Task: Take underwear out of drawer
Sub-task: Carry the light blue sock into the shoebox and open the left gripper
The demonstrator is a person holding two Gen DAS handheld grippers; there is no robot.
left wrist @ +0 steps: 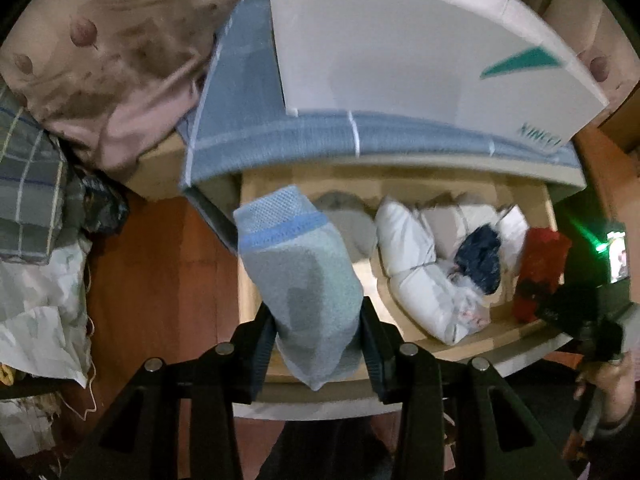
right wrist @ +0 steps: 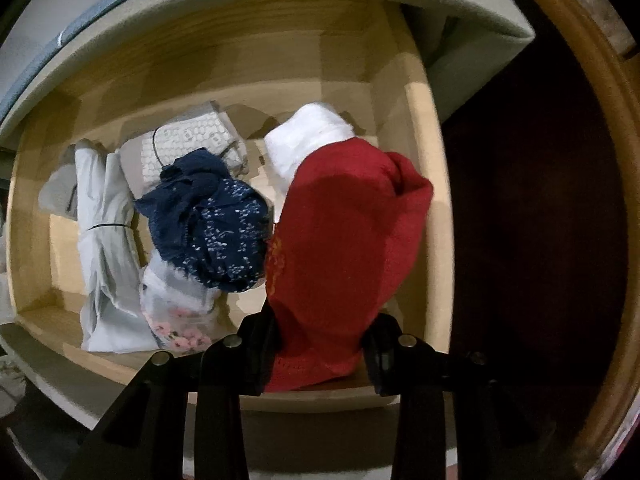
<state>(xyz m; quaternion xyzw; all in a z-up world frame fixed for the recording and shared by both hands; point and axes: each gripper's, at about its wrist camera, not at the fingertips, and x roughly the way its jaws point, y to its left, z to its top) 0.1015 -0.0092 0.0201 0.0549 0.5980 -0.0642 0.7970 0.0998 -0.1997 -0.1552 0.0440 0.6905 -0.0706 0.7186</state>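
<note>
My left gripper is shut on a grey and light-blue mesh underwear and holds it above the front left of the open wooden drawer. My right gripper is shut on a red underwear with a white band, held above the drawer's right side. The red piece and right gripper also show in the left wrist view. In the drawer lie a navy patterned piece, a rolled white garment, a white lace piece and a floral piece.
A white box sits on a blue cloth over the cabinet top. Pink floral bedding, plaid fabric and a white bag lie at the left on the reddish wood floor. A wooden frame curves at the right.
</note>
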